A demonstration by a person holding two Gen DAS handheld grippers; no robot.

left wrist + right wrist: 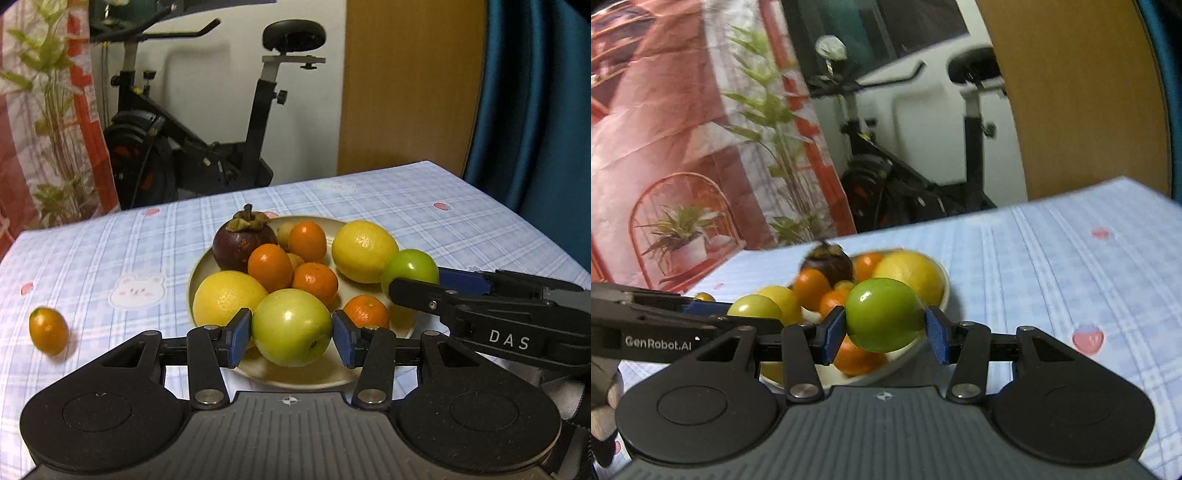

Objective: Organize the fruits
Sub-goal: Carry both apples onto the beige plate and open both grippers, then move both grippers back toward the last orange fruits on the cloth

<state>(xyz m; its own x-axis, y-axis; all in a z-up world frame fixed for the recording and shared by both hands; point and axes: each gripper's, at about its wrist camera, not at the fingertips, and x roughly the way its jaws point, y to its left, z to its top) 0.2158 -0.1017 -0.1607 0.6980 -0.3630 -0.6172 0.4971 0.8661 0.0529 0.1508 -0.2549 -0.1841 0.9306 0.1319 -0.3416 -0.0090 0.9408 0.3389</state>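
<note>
Looking along our left gripper (291, 334), we clamp a glossy pale-green round fruit (291, 326) above the cream round plate (258, 373); only here a small orange kumquat (48, 330) lies apart on the checked blue tablecloth (110, 251). Along our right gripper (884, 328), we clamp a darker green round fruit (884, 319) over the plate's near edge.

home room, exercise bike (207, 122), tableclothed table (424, 206)

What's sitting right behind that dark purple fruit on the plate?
Behind the mangosteen only the plate rim and checked tablecloth show, then an exercise bike beyond the table. Whatever lies directly under it is covered.
</note>
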